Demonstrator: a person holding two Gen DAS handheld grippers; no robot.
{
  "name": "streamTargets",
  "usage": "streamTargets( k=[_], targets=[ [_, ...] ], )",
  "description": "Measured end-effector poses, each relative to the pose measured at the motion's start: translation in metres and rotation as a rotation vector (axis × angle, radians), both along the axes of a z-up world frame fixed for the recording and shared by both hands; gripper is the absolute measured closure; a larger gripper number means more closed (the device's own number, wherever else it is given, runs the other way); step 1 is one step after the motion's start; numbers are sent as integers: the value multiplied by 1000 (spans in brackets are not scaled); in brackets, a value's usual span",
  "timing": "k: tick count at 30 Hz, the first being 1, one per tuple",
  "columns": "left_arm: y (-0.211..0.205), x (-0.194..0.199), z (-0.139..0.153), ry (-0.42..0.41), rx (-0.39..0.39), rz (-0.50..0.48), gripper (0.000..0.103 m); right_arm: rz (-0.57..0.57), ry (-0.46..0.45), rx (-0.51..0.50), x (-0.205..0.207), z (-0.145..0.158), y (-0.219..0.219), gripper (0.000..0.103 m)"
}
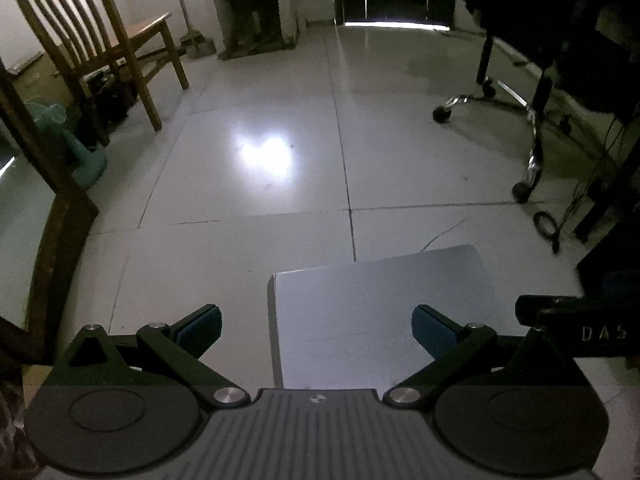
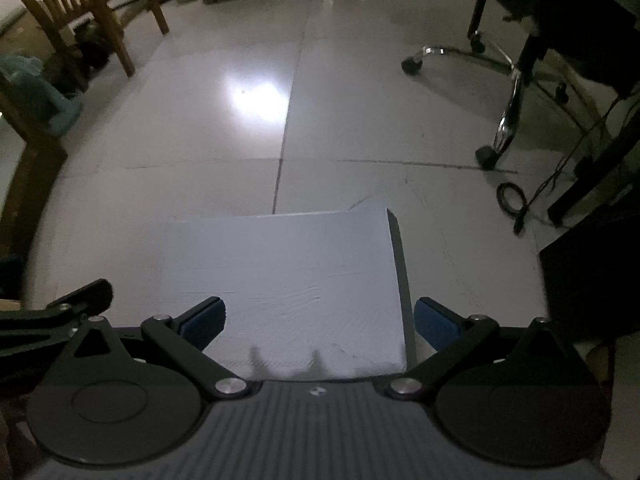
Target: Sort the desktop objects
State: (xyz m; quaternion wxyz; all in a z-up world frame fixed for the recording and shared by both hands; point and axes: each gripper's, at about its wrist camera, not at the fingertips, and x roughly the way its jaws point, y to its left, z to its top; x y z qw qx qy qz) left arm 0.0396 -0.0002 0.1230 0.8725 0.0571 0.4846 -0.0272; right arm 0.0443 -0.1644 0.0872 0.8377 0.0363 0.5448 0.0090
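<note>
dim home room (wooden chair (image 1: 92, 44), tiles (image 1: 256, 184))

Left gripper (image 1: 317, 330) and right gripper (image 2: 319, 322): matte black linkage arms, blue ribbed fingertip pads (image 1: 434, 330), silver pivot screws (image 1: 229, 395), round black side discs, grey ribbed central housing (image 2: 316, 432) bearing a small circular emblem.

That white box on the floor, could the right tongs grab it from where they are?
Probably yes. The right tongs are open, and the white box lies right in front of them with nothing between. One side of the box looks about as wide as the gap between the fingers, so it may be a tight fit.
</note>
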Motion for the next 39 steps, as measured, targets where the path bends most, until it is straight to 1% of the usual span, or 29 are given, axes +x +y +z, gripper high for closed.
streamTargets(
  k=[2, 5, 9, 12, 15, 19, 22, 26, 30, 32, 36, 39],
  targets=[
    [0, -6, 16, -1, -22, 10, 0, -4, -22, -5, -10, 22, 0, 0],
    [-1, -19, 36, -4, -28, 16, 0, -16, -42, -13, -24, 48, 1, 0],
    [3, -35, 59, -1, -45, 18, 0, -27, -21, -7, -39, 72, -1, 0],
    [2, -44, 76, -5, -41, 26, 0, -44, -22, -5, -48, 88, -3, 0],
    [0, -56, 94, -29, -44, 53, 0, -58, -28, -17, -60, 106, 0, 0],
    [-1, -68, 106, -53, -54, 93, 0, -70, -51, -21, -67, 124, 2, 0],
    [1, -71, 108, -38, -64, 104, 0, -66, -78, -46, -74, 134, 5, 0],
    [-1, -78, 112, -27, -55, 111, 0, -75, -87, -59, -83, 139, 5, 0],
    [-3, -81, 110, -9, -40, 109, 0, -69, -87, -77, -88, 137, 4, 0],
    [-6, -84, 108, -8, -27, 97, 0, -84, -77, -77, -92, 134, 3, 0],
    [-11, -88, 102, -6, -2, 72, 0, -71, -50, -60, -96, 126, -2, 0],
    [-13, -90, 96, 22, -17, 64, 0, -55, -30, -52, -98, 118, -6, 0]
  ],
)
